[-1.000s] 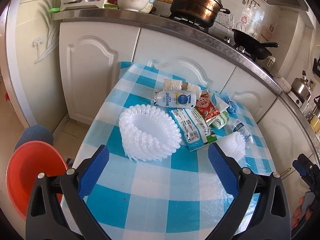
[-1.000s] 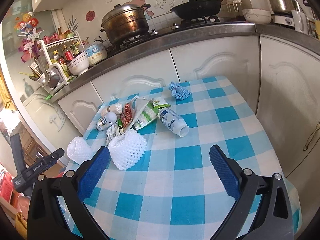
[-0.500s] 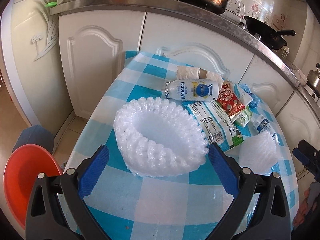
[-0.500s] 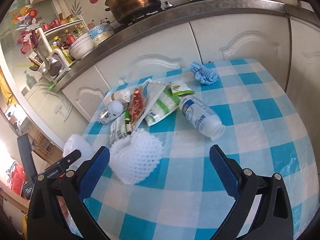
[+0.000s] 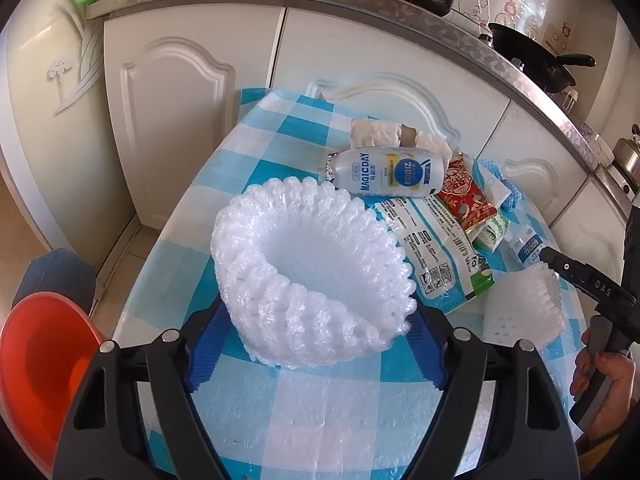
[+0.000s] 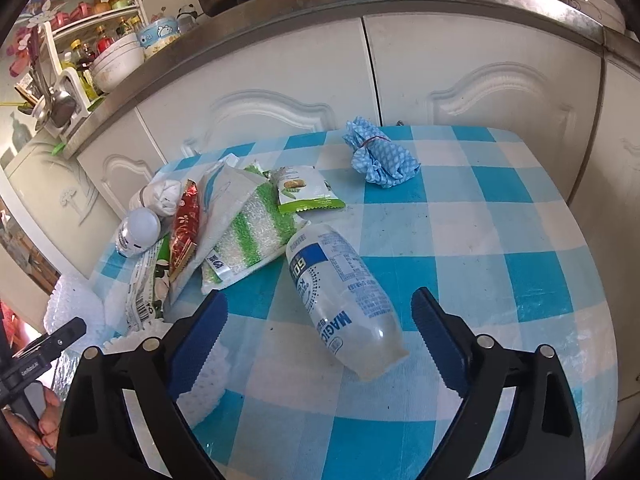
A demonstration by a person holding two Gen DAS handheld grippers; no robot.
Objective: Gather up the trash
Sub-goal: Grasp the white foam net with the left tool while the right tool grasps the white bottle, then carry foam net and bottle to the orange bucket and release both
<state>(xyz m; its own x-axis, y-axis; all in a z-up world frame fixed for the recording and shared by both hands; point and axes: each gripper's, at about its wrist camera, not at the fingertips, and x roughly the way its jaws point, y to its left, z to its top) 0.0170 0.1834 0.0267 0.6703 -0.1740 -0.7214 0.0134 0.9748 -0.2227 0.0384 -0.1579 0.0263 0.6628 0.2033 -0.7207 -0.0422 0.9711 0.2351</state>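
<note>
We saw a white foam net (image 5: 316,276), a glossy checked plastic tablecloth (image 6: 460,216) and a clear plastic bottle (image 6: 344,296).

Blue-checked table (image 6: 500,216): foam nets (image 5: 316,276), bottles (image 6: 344,300), wrappers (image 6: 240,232), cloth bundle (image 6: 382,160).

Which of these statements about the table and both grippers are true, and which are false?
1. The large foam net lies between the left gripper's jaws. True: the jaws have just been closing and the pads meet its sides.
2. The right gripper is clamped on the clear bottle. False: its jaws have just been closing with the bottle between them, but gaps remain on both sides.
3. The blue cloth bundle sits on top of the wrappers. False: it lies apart from them, on the checked tablecloth.
4. An orange basin stands below the table's edge, beside it. True.
</note>
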